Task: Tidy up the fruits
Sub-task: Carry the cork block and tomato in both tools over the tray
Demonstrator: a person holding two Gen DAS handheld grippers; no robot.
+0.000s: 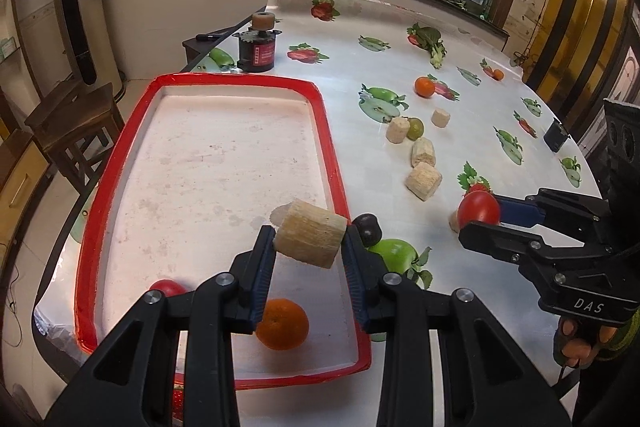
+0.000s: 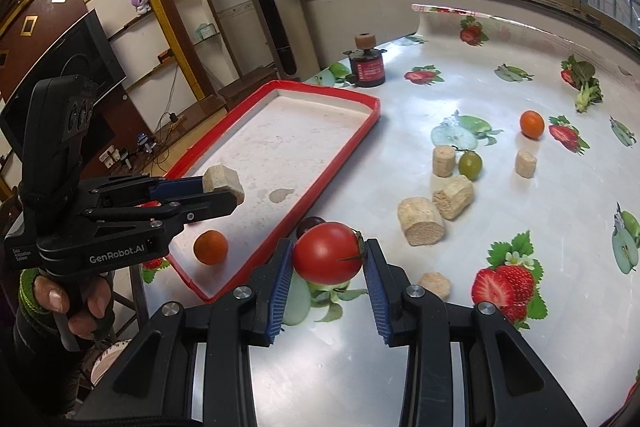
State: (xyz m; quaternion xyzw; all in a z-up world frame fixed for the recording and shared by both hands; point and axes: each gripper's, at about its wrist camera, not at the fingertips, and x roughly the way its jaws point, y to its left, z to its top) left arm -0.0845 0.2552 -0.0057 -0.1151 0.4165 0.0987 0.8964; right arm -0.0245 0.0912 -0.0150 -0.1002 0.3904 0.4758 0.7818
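My left gripper (image 1: pixel 309 241) is shut on a beige corn-cob piece (image 1: pixel 310 231) and holds it above the red-rimmed tray (image 1: pixel 332 163); it also shows in the right wrist view (image 2: pixel 224 193). In the tray lie an orange (image 1: pixel 282 323) and a red tomato (image 1: pixel 167 287). My right gripper (image 2: pixel 328 259) is shut on a red tomato (image 2: pixel 327 253), held above the table just right of the tray; it also shows in the left wrist view (image 1: pixel 479 211). A dark plum (image 1: pixel 367 227) lies by the tray's right rim.
Several corn-cob pieces (image 2: pixel 425 221) lie on the fruit-print tablecloth, with a green fruit (image 2: pixel 470 163), an orange (image 2: pixel 532 124) and leafy greens (image 2: pixel 586 85) further back. A dark jar (image 2: pixel 367 65) stands behind the tray. A small cob piece (image 2: pixel 434 285) lies near my right gripper.
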